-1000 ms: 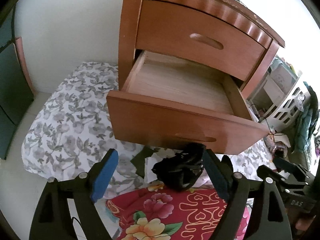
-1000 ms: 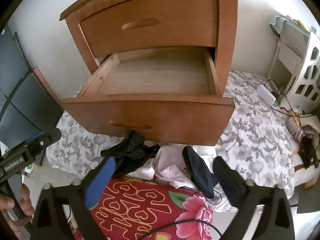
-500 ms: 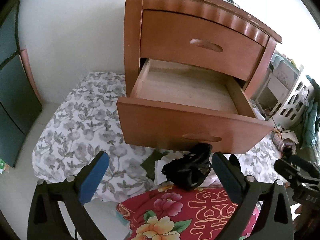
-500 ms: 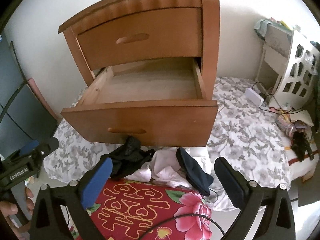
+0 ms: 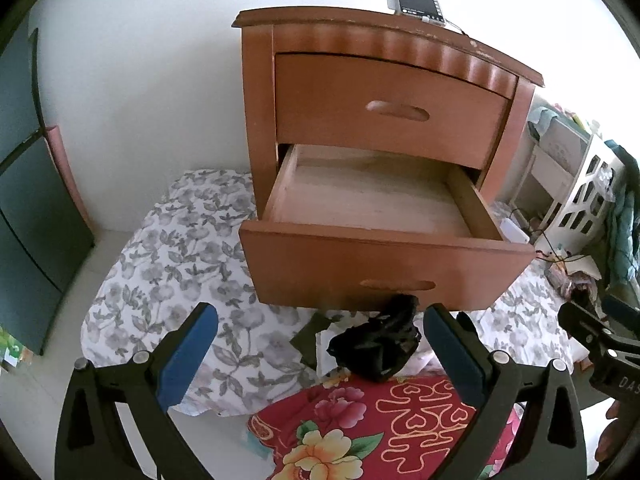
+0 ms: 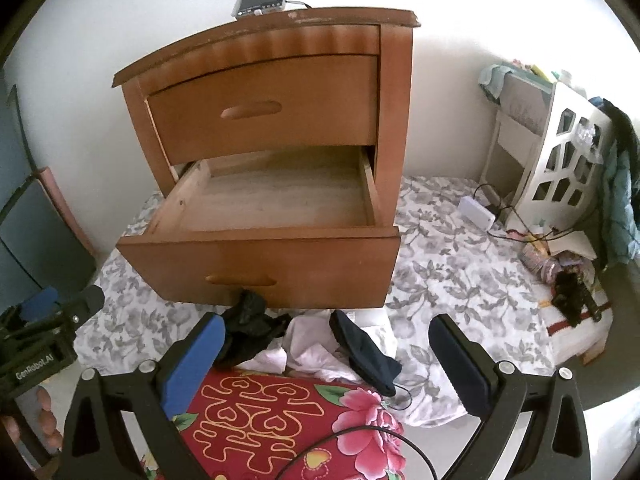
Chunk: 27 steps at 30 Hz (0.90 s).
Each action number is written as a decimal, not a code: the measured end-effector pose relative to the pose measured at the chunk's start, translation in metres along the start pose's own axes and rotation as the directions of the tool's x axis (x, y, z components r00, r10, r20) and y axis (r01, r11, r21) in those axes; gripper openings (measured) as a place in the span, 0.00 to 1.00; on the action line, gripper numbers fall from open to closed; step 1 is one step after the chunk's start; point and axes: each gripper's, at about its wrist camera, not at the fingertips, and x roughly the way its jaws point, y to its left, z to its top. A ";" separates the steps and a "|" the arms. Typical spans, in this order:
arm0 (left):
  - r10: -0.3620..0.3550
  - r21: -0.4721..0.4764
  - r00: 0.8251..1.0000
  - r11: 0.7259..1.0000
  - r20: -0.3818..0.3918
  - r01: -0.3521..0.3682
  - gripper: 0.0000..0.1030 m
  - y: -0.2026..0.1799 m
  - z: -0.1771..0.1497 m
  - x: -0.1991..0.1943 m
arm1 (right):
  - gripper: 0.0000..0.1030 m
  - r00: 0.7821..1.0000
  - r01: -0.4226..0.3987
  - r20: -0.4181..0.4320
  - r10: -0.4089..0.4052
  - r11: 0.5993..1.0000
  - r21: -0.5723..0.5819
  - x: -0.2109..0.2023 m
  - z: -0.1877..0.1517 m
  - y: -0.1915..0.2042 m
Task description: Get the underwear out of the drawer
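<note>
Bedroom floor bedding now shows more widely as both views have drawn back from the nightstand (image 5: 384,92). Its lower drawer (image 6: 276,200) stands open and bare. The underwear (image 5: 376,344) lies below it, so removal looks done. Left gripper (image 5: 320,352) and right gripper (image 6: 328,356) jaws are apart, empty.

My lower drawer (image 5: 384,268) stands pulled out, its bare wooden bottom showing. Below its front, black underwear (image 5: 378,346) lies crumpled beside white (image 6: 308,354) and navy (image 6: 368,350) pieces on the bedding.
</note>
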 end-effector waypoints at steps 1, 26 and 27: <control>0.016 0.007 1.000 1.000 -0.003 -0.016 0.99 -0.001 -0.001 0.000 | 1.00 1.000 0.001 0.006 -0.001 1.000 -0.004 -0.002 0.000 0.001; 0.033 0.025 0.999 0.999 -0.040 -0.032 0.99 0.000 -0.005 0.007 | 1.00 0.999 0.032 0.008 -0.032 0.999 -0.012 -0.002 -0.002 0.000; 0.030 0.023 0.999 0.999 -0.040 -0.029 0.99 0.000 -0.005 0.007 | 1.00 0.999 0.032 0.009 -0.032 0.999 -0.013 -0.002 -0.002 0.001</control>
